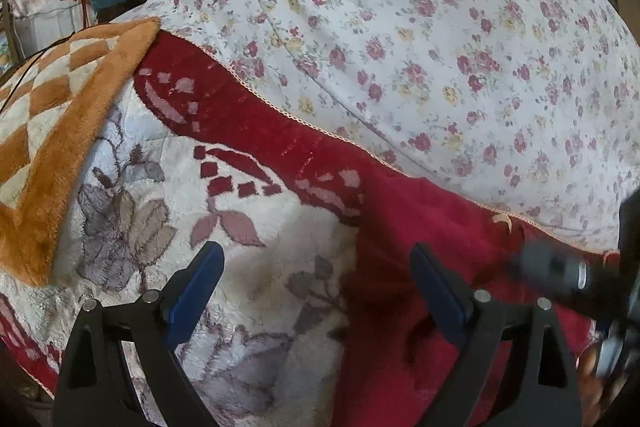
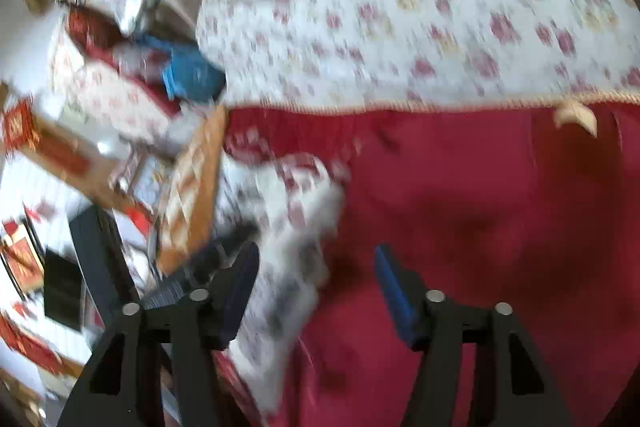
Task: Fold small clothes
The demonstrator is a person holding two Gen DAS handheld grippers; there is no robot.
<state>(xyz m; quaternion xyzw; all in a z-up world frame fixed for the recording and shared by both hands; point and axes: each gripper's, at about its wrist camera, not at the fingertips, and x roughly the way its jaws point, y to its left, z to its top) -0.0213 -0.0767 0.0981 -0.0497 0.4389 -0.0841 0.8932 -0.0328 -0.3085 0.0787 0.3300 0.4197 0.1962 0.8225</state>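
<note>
Hovering over the bed: left gripper (image 1: pixel 316 269) has its jaws spread wide with nothing between them, above the seam where the red garment (image 1: pixel 432 227) overlaps the cream-and-red blanket (image 1: pixel 248 267). Right gripper (image 2: pixel 316 267) is likewise parted and empty, view blurred, above the same garment (image 2: pixel 480 219), which lies flat against the floral sheet (image 1: pixel 400 27). Orange checked cloth (image 1: pixel 48 131) lies on the blanket's left side, apart from the garment.
</note>
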